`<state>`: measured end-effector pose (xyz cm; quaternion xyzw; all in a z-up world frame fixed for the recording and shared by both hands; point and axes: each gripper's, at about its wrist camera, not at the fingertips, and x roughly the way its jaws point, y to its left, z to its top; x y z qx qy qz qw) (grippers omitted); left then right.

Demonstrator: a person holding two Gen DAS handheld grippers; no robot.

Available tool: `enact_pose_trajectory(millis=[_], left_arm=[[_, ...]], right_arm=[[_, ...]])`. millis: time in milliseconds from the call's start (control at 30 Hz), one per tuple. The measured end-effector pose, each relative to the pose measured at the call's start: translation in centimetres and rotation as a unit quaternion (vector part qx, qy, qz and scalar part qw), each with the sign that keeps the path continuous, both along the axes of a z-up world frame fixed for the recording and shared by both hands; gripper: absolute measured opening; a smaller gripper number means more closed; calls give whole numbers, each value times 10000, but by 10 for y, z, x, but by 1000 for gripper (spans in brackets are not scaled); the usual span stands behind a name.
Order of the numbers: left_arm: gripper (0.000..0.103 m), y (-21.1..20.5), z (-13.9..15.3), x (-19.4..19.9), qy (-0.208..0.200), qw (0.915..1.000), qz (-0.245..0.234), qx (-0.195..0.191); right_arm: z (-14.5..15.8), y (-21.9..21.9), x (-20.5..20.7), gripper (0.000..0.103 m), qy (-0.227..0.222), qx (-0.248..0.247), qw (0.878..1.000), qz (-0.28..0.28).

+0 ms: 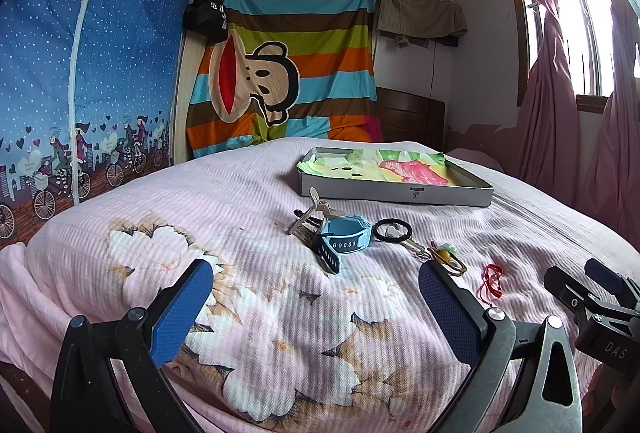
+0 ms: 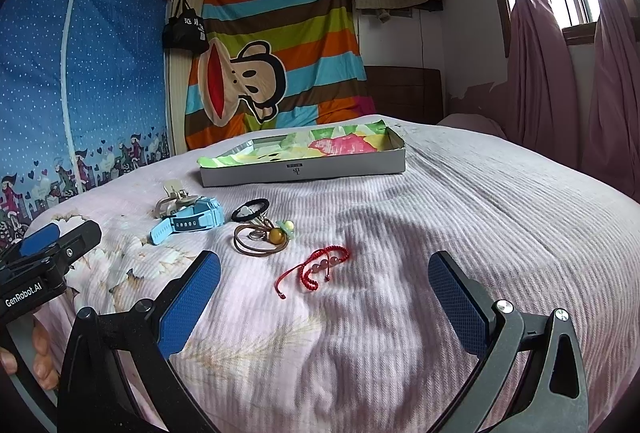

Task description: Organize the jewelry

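Right wrist view, red bracelet (image 2: 320, 265) lying left-to-right on bedspread (image 2: 460, 217), both tools released, empty.

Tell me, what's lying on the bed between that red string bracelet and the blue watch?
Between the red bracelet and the blue watch lie a brown cord with an amber bead and a black hair tie, clearest in the right wrist view.
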<state>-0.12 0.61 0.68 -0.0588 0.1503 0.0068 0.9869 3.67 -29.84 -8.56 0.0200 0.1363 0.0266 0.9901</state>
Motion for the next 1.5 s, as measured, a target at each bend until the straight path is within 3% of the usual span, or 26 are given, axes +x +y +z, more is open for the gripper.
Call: enact_pose_trajectory(millis=[1167,1500], left_arm=[[103,0,-2,1,-10,10000,-4,-37],[103,-4,-2,7,-3,9998,-211,-70]], right_arm=[[1,0,1,102,-41,-30,10000,-42],[3,-1,1,102,-107,-98,9998,-124]])
